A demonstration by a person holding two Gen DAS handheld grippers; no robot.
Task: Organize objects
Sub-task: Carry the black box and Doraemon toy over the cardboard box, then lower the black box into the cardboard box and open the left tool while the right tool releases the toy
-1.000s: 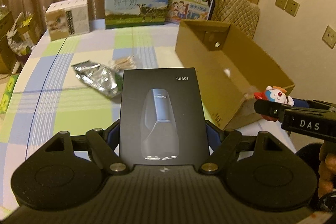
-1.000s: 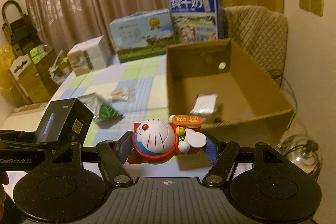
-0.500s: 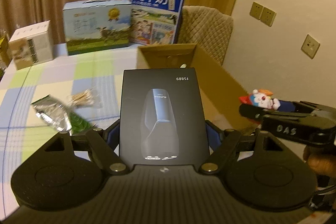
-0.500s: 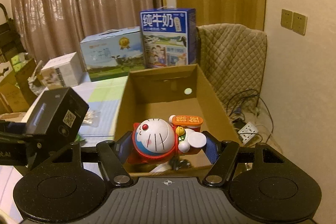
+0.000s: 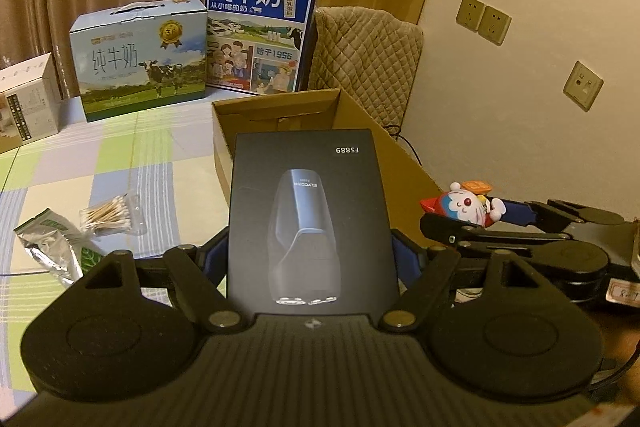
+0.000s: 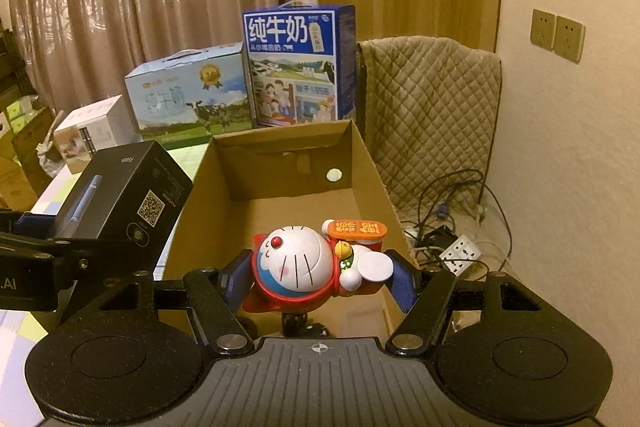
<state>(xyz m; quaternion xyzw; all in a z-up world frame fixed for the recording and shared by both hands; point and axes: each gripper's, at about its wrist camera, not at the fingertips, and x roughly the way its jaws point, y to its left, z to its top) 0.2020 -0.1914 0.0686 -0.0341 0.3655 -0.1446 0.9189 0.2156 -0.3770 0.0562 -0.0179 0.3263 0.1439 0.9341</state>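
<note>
Shaver box (image 5: 308, 215), matte black and rectangular, sits clamped in the left gripper (image 5: 310, 259) above the cardboard box's (image 6: 192, 203) left wall. Right gripper (image 6: 320, 275) pinches a glossy round-headed cat figurine (image 6: 304, 263) over the box's near end.

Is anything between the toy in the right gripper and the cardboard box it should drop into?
Nothing visible. The right gripper holds the toy over the open cardboard box, whose floor below looks bare. The black box in the left gripper hangs at the carton's left wall, beside the toy, not under it.
</note>
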